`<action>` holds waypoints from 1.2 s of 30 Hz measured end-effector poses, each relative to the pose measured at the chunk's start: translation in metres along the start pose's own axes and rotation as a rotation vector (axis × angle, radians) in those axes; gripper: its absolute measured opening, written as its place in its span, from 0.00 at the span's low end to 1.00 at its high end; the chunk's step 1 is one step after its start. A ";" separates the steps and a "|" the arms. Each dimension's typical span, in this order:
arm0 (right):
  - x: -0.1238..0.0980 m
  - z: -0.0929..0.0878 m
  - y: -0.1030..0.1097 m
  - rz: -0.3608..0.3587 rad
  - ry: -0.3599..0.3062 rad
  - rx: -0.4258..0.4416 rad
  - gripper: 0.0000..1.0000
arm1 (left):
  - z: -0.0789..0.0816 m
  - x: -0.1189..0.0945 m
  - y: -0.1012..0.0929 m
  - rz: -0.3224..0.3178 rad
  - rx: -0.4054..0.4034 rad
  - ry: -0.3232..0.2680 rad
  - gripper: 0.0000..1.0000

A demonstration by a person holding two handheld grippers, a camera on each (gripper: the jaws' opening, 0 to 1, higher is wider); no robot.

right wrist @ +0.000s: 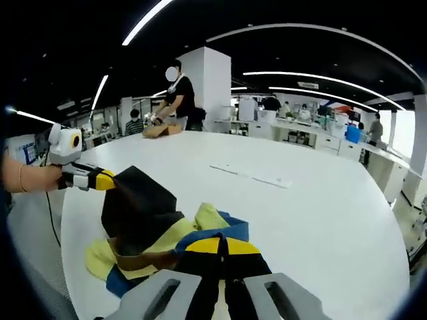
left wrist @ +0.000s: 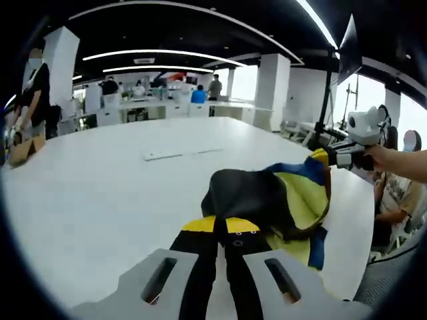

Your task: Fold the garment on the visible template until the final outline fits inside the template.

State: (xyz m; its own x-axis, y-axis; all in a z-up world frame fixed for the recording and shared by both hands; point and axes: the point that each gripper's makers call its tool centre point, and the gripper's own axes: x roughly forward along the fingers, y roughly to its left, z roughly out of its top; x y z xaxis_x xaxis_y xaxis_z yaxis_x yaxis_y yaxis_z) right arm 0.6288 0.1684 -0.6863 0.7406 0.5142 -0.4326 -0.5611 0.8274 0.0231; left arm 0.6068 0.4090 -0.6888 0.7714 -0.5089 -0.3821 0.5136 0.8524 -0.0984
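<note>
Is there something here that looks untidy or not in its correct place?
Yes. The garment is bunched in a crumpled heap near the table edge, not spread flat. The left gripper and right gripper each pinch part of it, lifting the fabric unevenly. I cannot make out a template under it.

I am seeing the garment point(left wrist: 280, 200) point(right wrist: 143, 217), a black, yellow and blue piece, lying bunched and partly lifted on the white table point(left wrist: 100, 193) point(right wrist: 320, 220). Its black panel is standing up in a peak, while yellow and blue folds are spilling crumpled beneath it near the table's edge.
</note>
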 end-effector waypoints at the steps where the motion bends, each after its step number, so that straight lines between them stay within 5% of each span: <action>1: -0.001 0.000 -0.002 -0.007 0.001 0.009 0.00 | 0.000 -0.002 0.002 0.003 -0.003 -0.002 0.00; 11: -0.012 -0.010 -0.022 -0.074 0.051 0.151 0.00 | -0.002 -0.019 0.027 0.061 -0.018 -0.006 0.00; 36: -0.022 -0.034 -0.051 -0.150 0.140 0.209 0.00 | -0.052 -0.043 0.067 0.171 0.008 0.123 0.00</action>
State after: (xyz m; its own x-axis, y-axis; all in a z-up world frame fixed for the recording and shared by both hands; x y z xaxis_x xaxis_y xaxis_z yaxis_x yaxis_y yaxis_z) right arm 0.6291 0.1074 -0.7086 0.7433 0.3588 -0.5647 -0.3503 0.9278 0.1284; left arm 0.5880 0.4940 -0.7264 0.7959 -0.3381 -0.5023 0.3825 0.9238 -0.0158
